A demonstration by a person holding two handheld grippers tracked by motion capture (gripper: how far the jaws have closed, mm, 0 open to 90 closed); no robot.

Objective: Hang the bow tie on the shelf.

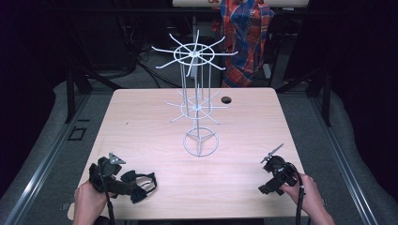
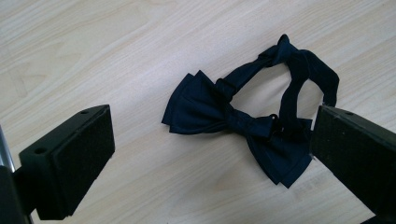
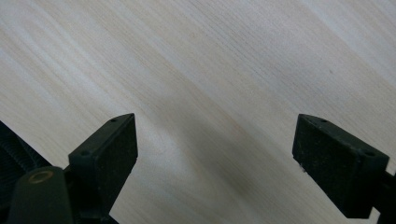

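Note:
A dark navy bow tie (image 2: 205, 109) with its neck strap looped lies flat on the wooden table (image 1: 141, 126), near the front left (image 1: 141, 183). My left gripper (image 1: 123, 182) is just left of it, held low in a person's hand. In the left gripper view, that gripper (image 2: 212, 135) is wide open, with the tie between the jaws and its right wing by the right pad (image 2: 355, 154); the pads do not press on it. My right gripper (image 1: 266, 186) rests at the front right, also open (image 3: 215, 135), with nothing but bare wood between its jaws.
A white wire display stand (image 1: 195, 108) rises from a ring base (image 1: 201, 142) at the table's middle, with two tiers of radiating hooks (image 1: 193, 54). A round hole (image 1: 226, 100) sits behind it. A plaid cloth (image 1: 246, 33) hangs beyond the far edge.

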